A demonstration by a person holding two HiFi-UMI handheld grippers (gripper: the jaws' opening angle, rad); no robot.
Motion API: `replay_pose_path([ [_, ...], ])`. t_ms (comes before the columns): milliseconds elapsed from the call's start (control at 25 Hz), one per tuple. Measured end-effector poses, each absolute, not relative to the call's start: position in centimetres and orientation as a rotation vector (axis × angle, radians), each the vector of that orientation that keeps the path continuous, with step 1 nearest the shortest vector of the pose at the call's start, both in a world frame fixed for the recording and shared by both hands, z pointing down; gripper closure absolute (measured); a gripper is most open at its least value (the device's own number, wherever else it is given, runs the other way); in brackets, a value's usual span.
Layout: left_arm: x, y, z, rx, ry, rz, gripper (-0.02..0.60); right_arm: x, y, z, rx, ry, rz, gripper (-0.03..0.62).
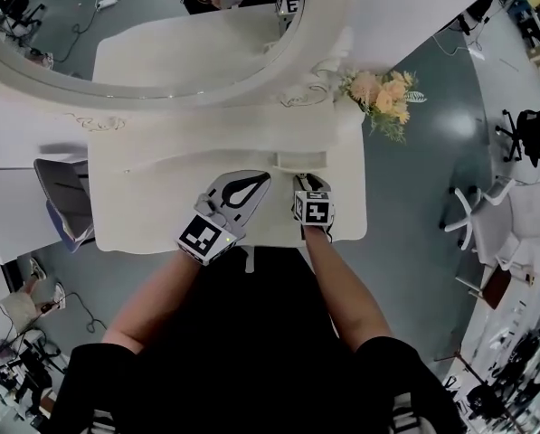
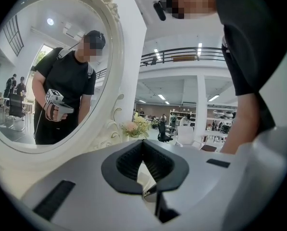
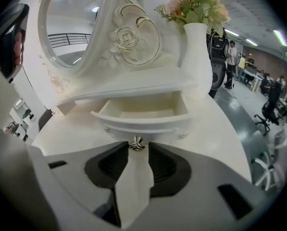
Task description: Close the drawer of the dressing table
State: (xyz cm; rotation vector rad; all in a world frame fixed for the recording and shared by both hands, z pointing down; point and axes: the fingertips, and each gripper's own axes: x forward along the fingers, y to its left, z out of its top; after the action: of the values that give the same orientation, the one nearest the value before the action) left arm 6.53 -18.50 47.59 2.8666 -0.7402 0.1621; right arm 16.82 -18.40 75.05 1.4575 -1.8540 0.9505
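Observation:
The white dressing table (image 1: 143,208) has its small drawer (image 3: 138,110) pulled out under the mirror shelf, and the inside shows bare. In the head view the drawer (image 1: 301,160) lies just beyond my right gripper (image 1: 307,181). My right gripper (image 3: 138,147) is open and tilts down at the drawer front. The drawer's metal knob (image 3: 136,144) sits at the gap between the two tips, and the pads do not press on it. My left gripper (image 1: 265,177) hovers over the tabletop left of the drawer. Its jaws (image 2: 142,142) meet at the tips with nothing held.
A large oval mirror (image 1: 116,25) in an ornate white frame rises behind the table. A white vase of flowers (image 3: 197,47) stands at the back right corner, right of the drawer. A grey chair (image 1: 61,197) is to the table's left, and office chairs (image 1: 473,211) stand on the floor at right.

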Motion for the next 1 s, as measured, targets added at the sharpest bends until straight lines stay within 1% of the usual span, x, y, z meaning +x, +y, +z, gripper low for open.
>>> replay_pose_path([
  [80,6.5,-18.5,47.5,2.859,-0.746,0.172,0.588,16.5,-18.5,75.1,1.444,-1.862,0.952,0.487],
  [320,5.9,-18.1,48.2,2.839,-0.773,0.222,0.588,16.7,-18.7,74.7,1.467,-1.881,0.962,0.491],
  [1000,6.3,-18.8,48.4,2.833,-0.832,0.215,0.588,17.4,-23.7,74.2,1.483,-1.908,0.916,0.496],
])
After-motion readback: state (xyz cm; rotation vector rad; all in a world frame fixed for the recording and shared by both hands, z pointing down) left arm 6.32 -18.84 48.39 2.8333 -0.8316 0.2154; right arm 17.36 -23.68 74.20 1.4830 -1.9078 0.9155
